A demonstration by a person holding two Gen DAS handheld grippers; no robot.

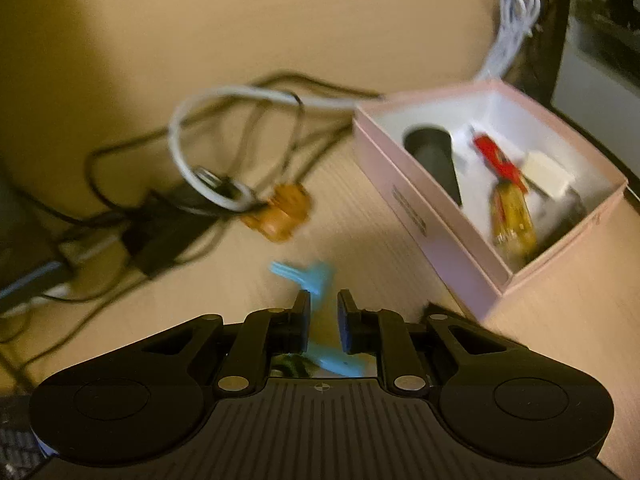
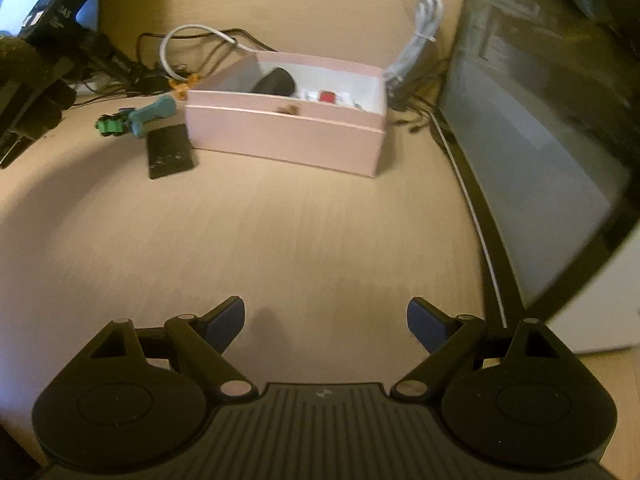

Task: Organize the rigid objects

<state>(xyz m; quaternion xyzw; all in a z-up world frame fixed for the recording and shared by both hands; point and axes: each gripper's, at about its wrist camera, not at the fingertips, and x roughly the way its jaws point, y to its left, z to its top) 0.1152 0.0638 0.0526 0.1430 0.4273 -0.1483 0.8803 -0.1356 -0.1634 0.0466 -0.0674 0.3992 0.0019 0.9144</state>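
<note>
A pink open box [image 1: 436,248] [image 2: 288,136] stands on the wooden table and holds a black cone [image 1: 432,156], a red toy [image 1: 496,156], a yellow toy [image 1: 512,216] and a white block [image 1: 548,172]. Left of the box a light blue plastic piece [image 1: 316,274] [image 2: 156,114] lies on the table beside a green toy car [image 2: 110,124]. My left gripper [image 1: 323,312] hovers over the blue piece, its jaws narrowly apart and not pressing on it. An orange toy [image 1: 280,212] sits just beyond. My right gripper [image 2: 326,320] stands wide open over bare table, nothing between its fingers.
A tangle of black and white cables [image 1: 224,140] and a black adapter [image 1: 160,236] lie behind the orange toy. A flat black card [image 2: 170,150] rests by the box's near left corner. A dark screen [image 2: 540,140] borders the right side, with a bundled white cable [image 2: 420,36] behind the box.
</note>
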